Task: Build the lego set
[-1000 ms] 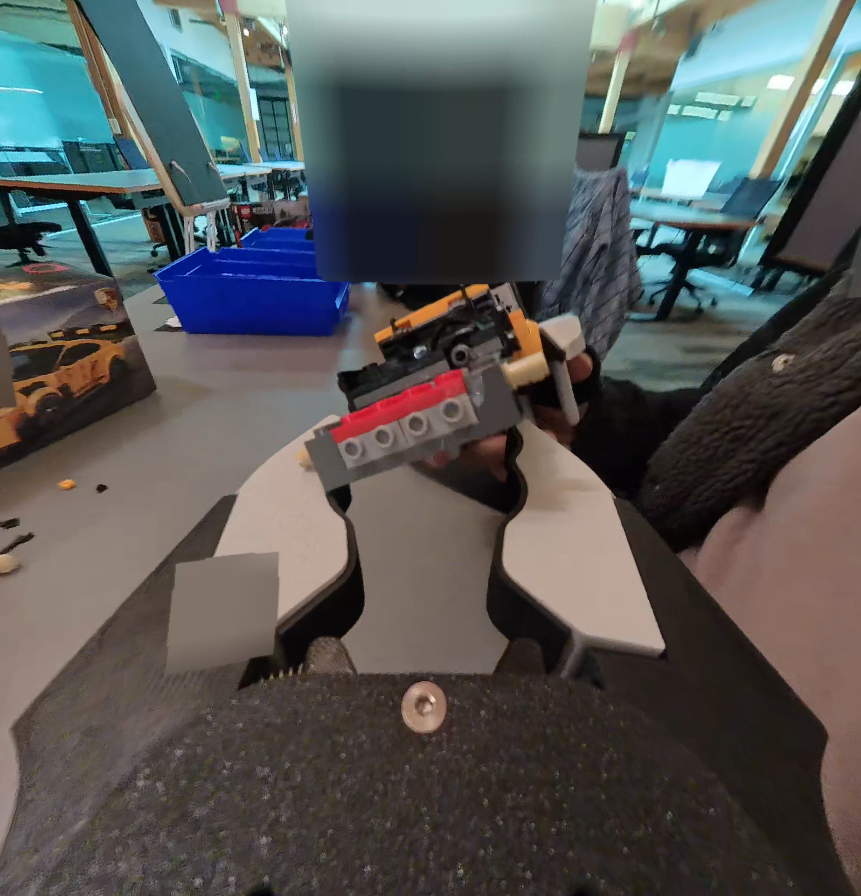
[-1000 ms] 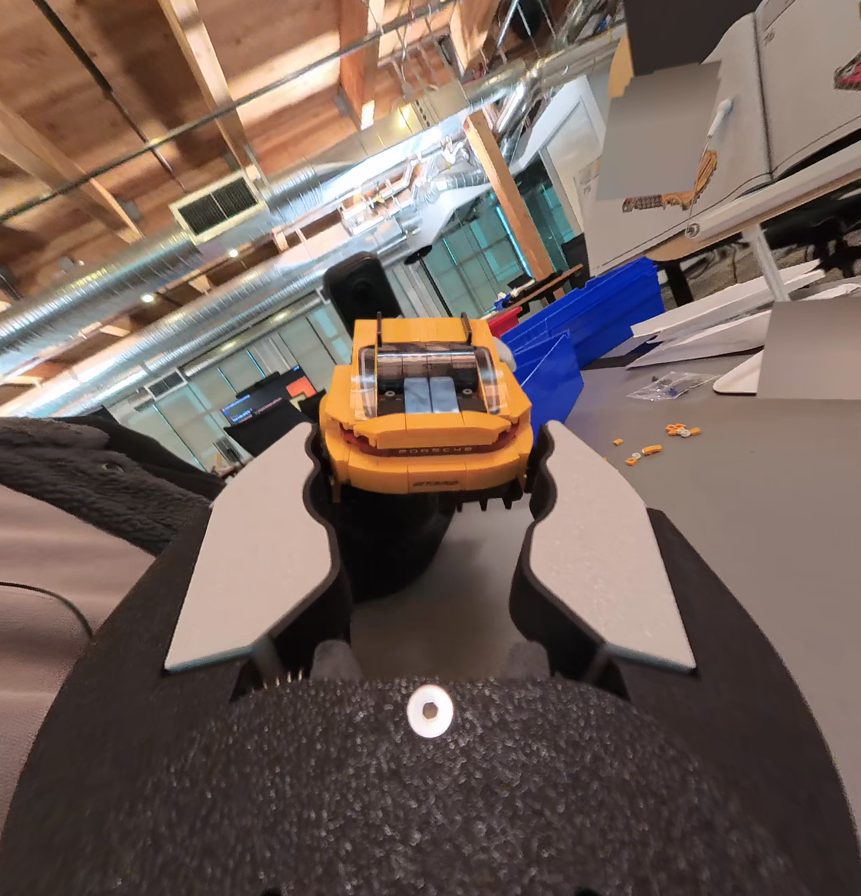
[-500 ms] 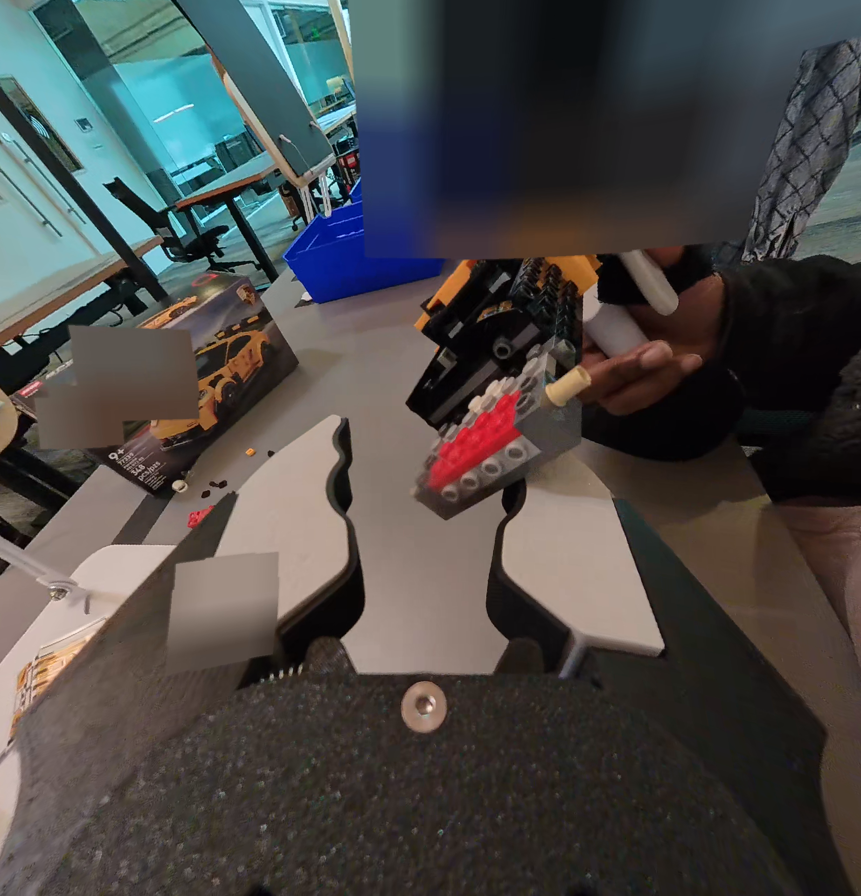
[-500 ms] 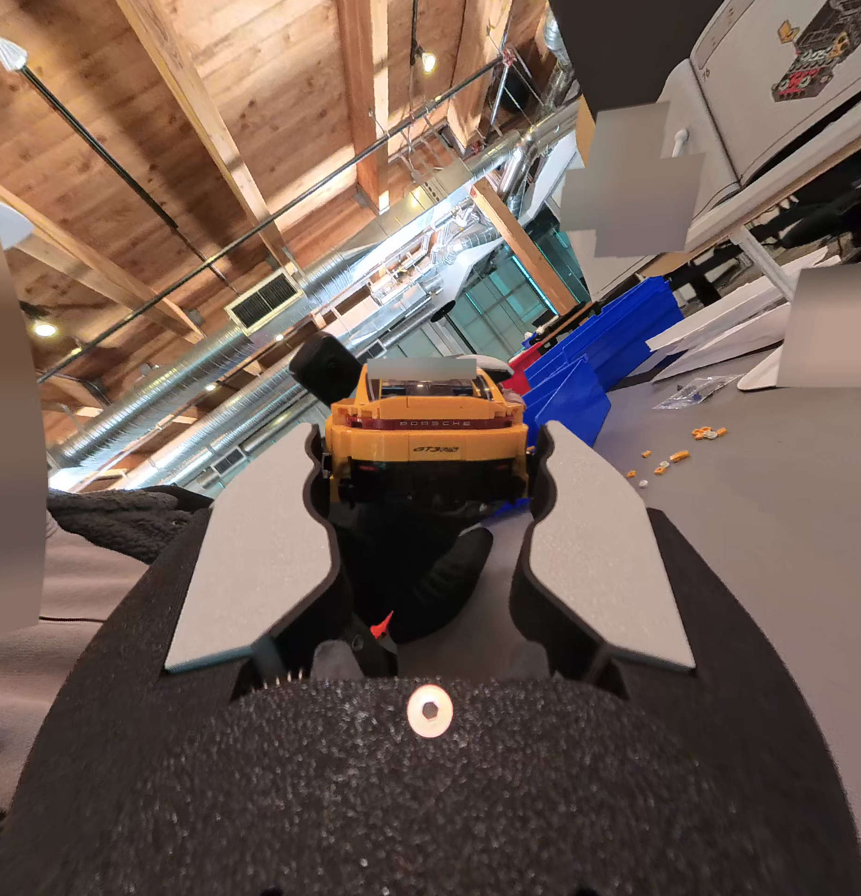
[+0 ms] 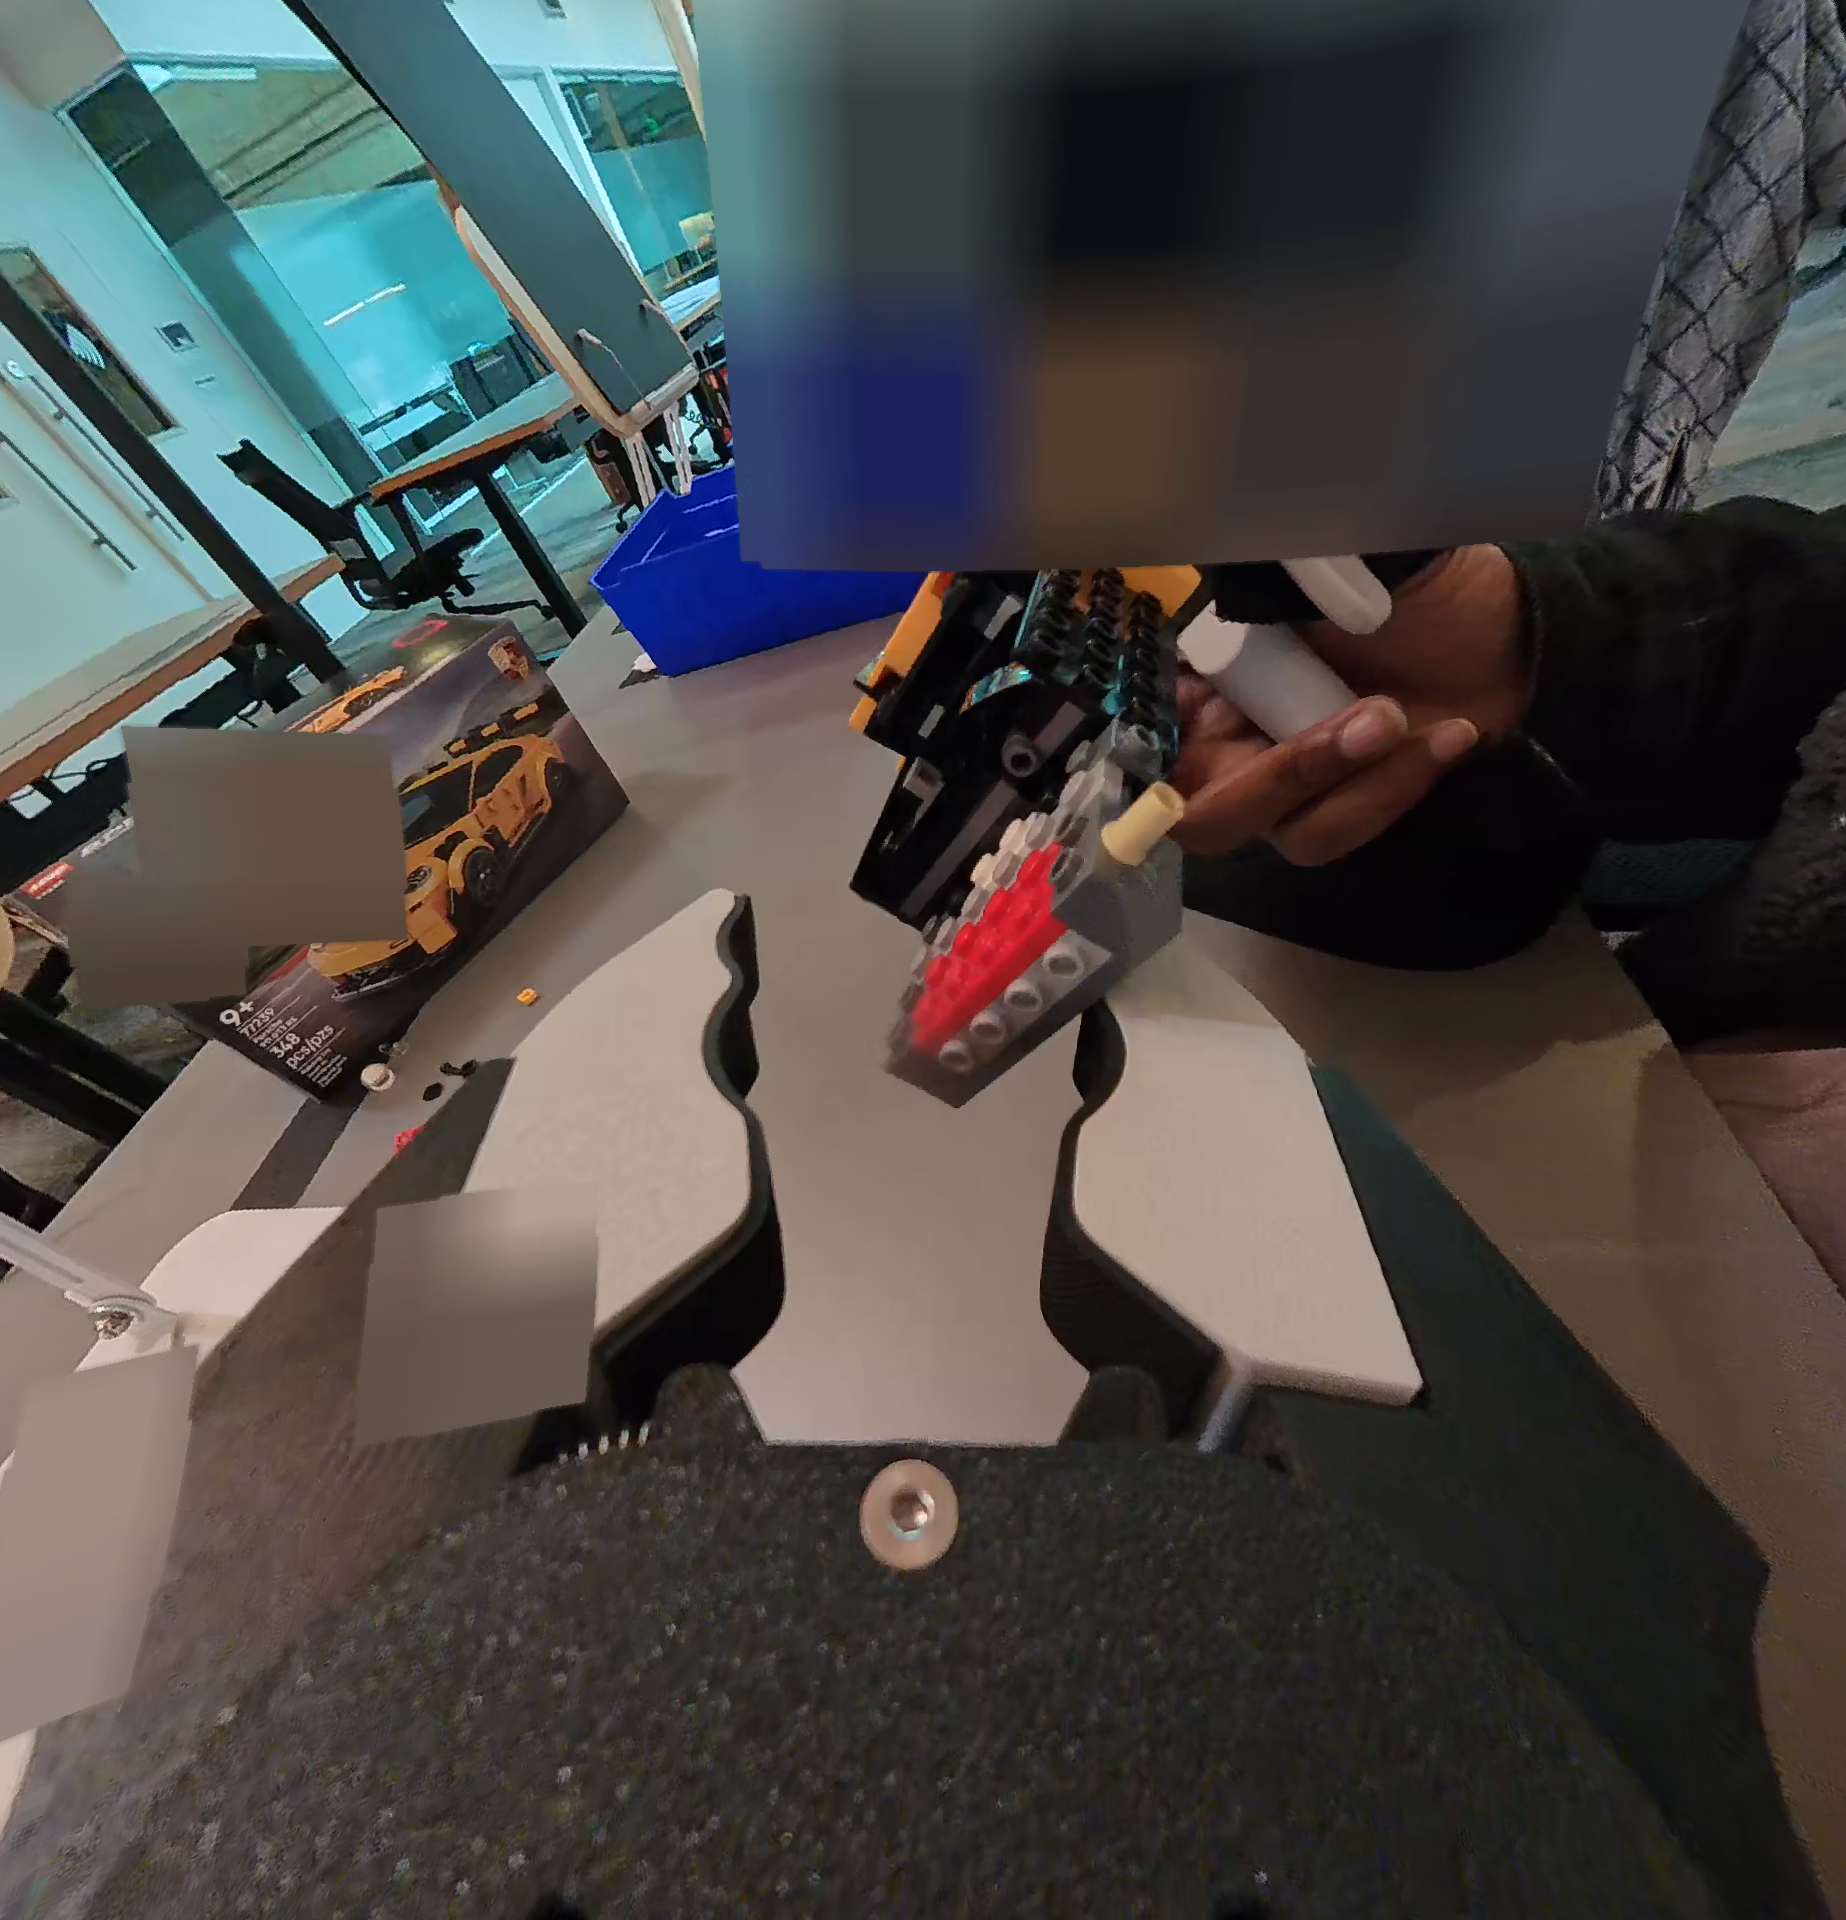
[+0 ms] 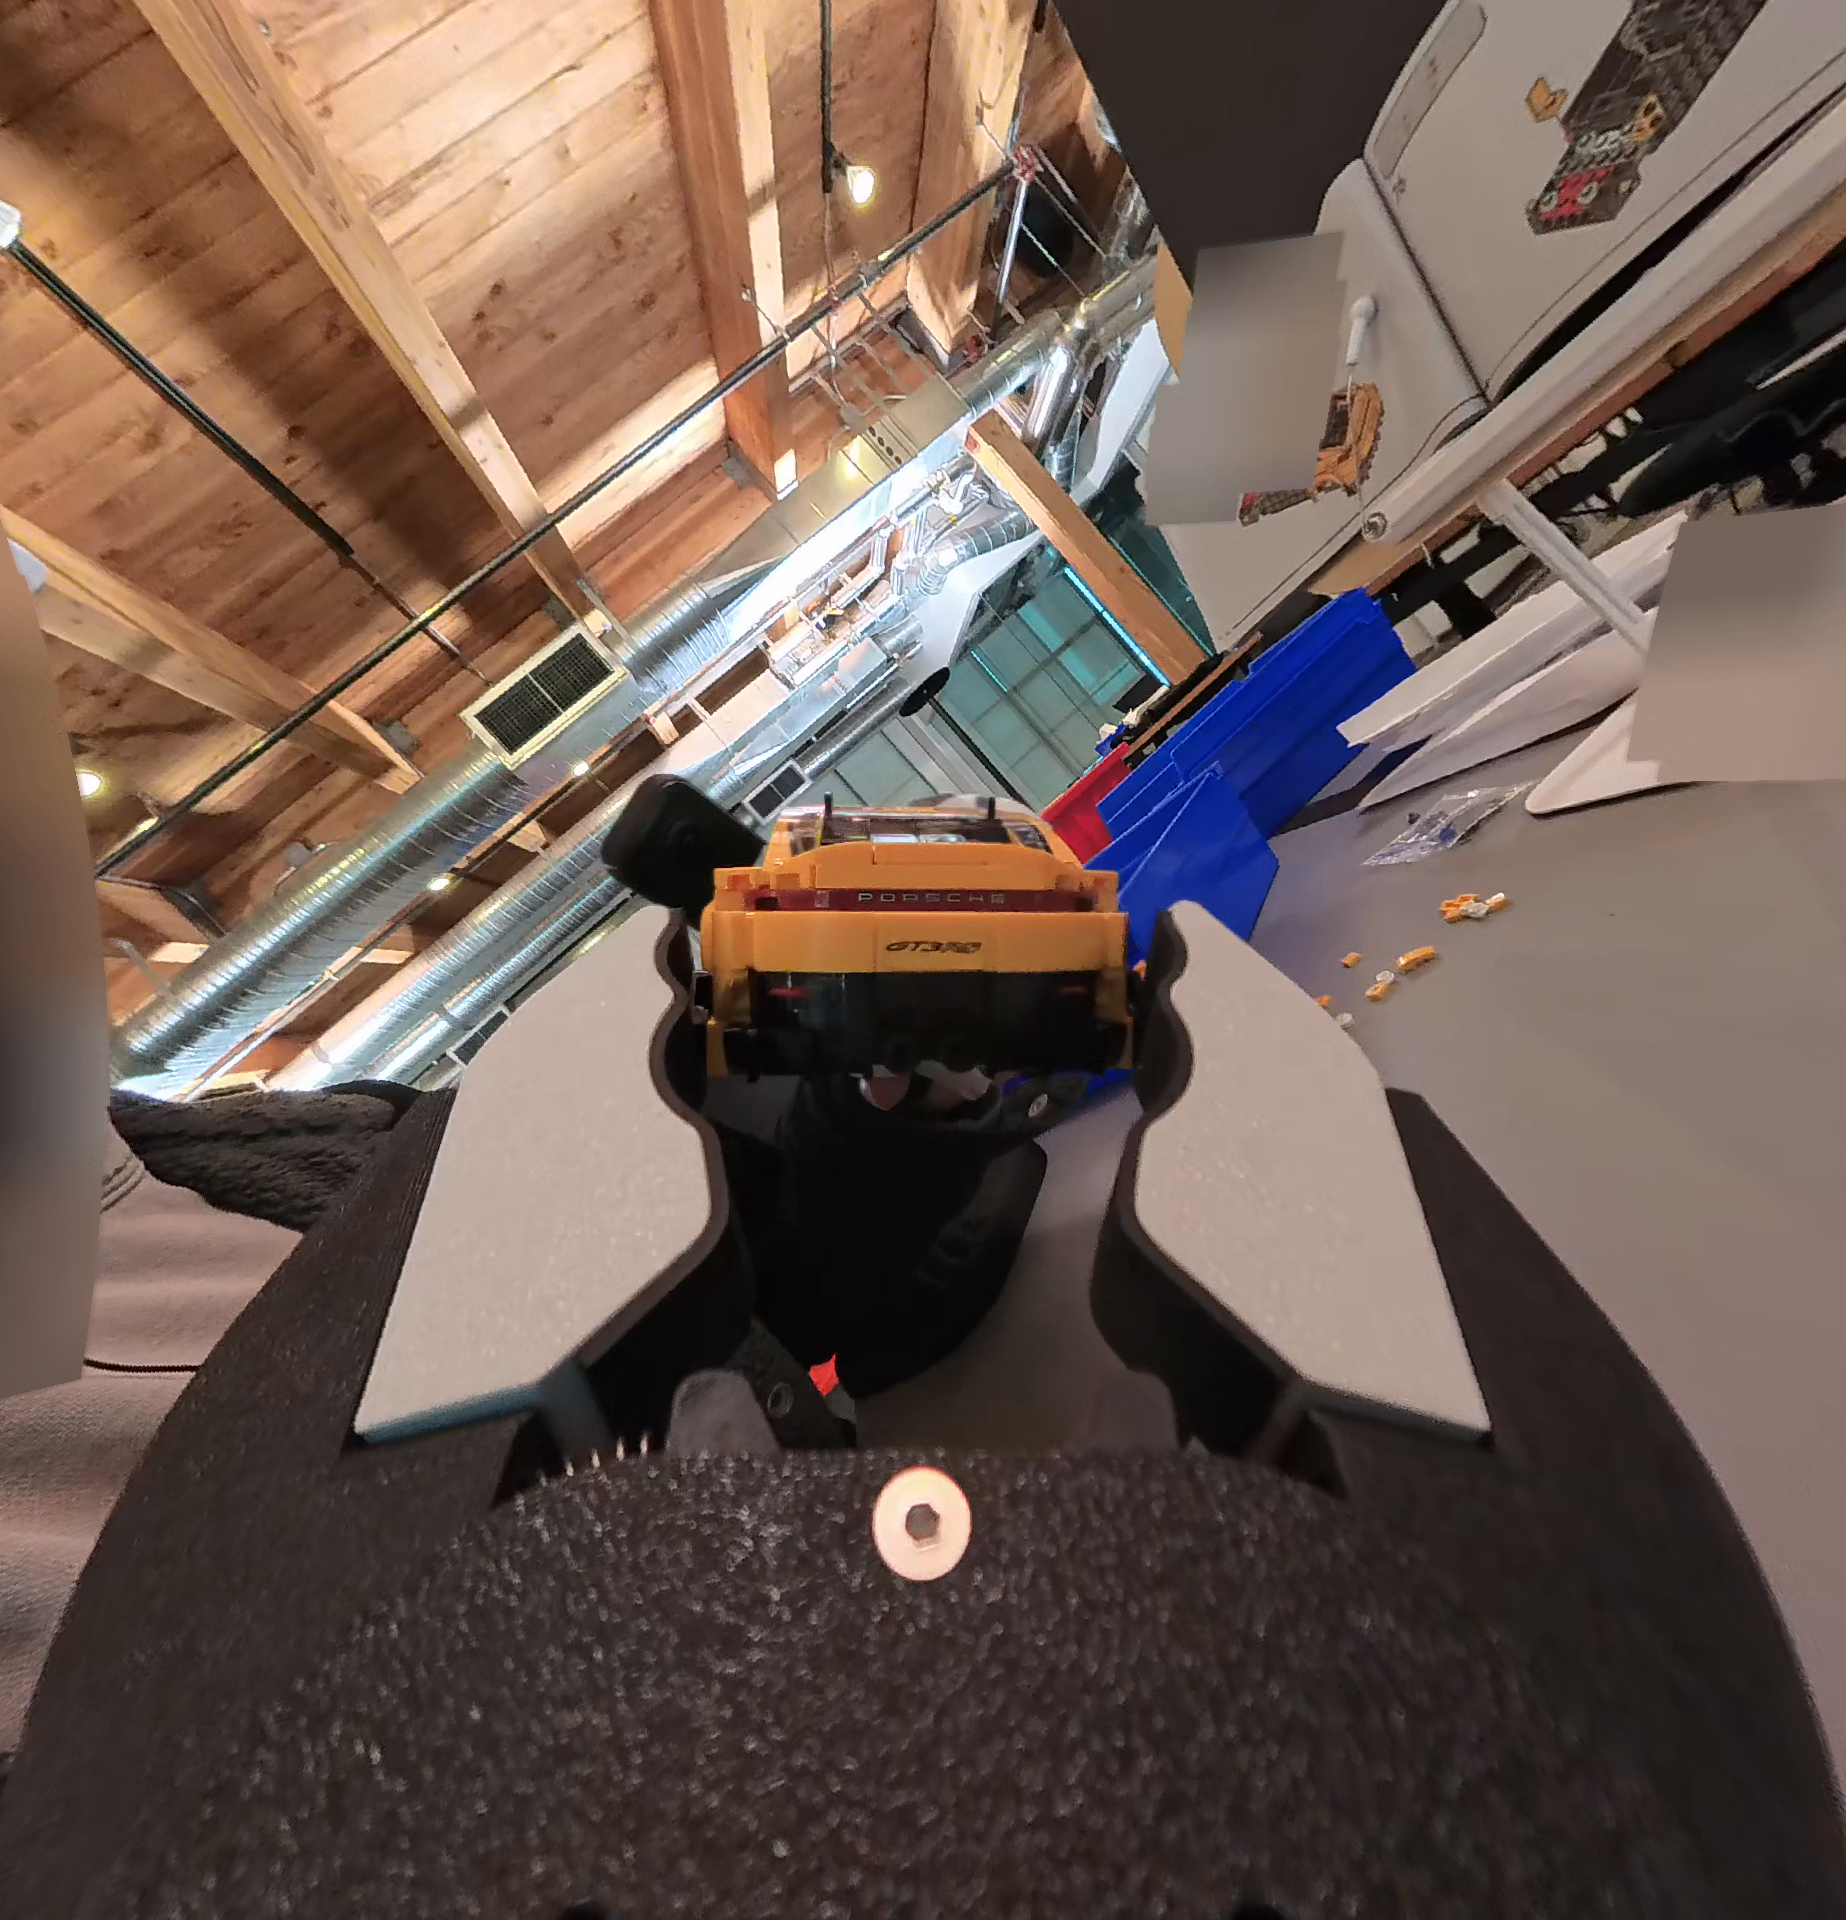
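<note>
Gripping the yellow brick-built car (image 6: 914, 940) by its flanks, right tongs (image 6: 914, 997) hold it high — slip means a drop onto the grey worktop (image 6: 1625, 1039); left tongs (image 5: 914, 997) gape empty.

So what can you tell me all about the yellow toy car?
The yellow toy car is built of plastic bricks and lifted off the grey table, its rear toward the right wrist camera. The right gripper is shut on its sides, one of the fingers on each. In the left wrist view its underside shows: black, grey and red studded pieces with a tan peg. No wheels show. A hand is right behind it.
</note>
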Available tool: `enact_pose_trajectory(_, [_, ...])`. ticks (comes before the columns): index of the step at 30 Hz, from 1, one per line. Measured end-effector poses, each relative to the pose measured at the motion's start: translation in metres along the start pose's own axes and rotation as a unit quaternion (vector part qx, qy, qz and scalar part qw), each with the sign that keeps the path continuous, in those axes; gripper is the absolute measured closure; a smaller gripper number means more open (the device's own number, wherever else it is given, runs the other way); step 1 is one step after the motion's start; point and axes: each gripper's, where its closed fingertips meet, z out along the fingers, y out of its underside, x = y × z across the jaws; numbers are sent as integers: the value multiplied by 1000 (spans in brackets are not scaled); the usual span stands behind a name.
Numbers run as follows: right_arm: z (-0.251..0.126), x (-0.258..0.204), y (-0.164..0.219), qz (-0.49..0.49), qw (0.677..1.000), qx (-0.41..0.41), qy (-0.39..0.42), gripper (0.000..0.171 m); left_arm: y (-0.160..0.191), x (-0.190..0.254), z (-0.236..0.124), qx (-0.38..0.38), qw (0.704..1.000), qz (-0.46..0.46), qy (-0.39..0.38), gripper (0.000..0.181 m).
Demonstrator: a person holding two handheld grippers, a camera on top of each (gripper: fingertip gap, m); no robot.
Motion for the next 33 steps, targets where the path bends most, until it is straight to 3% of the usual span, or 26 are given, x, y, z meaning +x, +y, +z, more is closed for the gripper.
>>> enact_pose_trajectory(11, [5, 8, 14, 3, 999, -38, 20, 88, 6, 16, 1, -59, 986, 156, 18, 129])
enact_pose_trajectory(16, [4, 8, 15, 21, 999, -42, 24, 88, 4, 22, 2, -65, 981, 177, 50, 143])
enact_pose_trajectory(25, [2, 4, 21, 25, 998, -59, 28, 88, 3, 25, 0, -69, 974, 210, 40, 146])
enact_pose_trajectory(33, [6, -5, 26, -16, 996, -81, 33, 88, -7, 19, -3, -23, 975, 222, 15, 151])
